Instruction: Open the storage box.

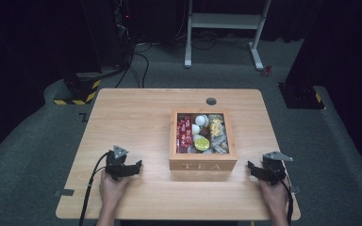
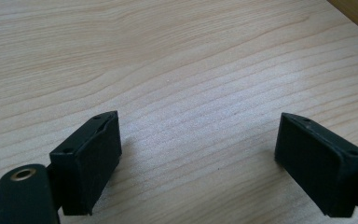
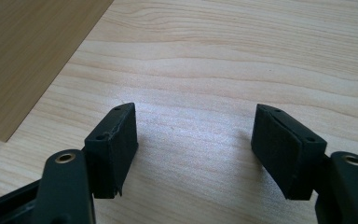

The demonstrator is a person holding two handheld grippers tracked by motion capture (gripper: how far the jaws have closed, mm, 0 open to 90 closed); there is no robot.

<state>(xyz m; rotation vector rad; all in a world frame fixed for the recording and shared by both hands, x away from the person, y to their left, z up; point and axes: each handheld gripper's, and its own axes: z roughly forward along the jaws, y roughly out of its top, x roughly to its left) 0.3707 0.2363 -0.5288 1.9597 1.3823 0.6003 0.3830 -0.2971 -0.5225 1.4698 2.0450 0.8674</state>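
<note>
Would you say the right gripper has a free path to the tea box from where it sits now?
Probably yes: the right gripper is open with nothing between its jaws, and bare table lies between it and the tea box, whose side stands just to its left.

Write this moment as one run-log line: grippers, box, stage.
left gripper: open, empty, on table | right gripper: open, empty, on table | tea box: between grippers, untouched, packets inside | stage: start
</note>
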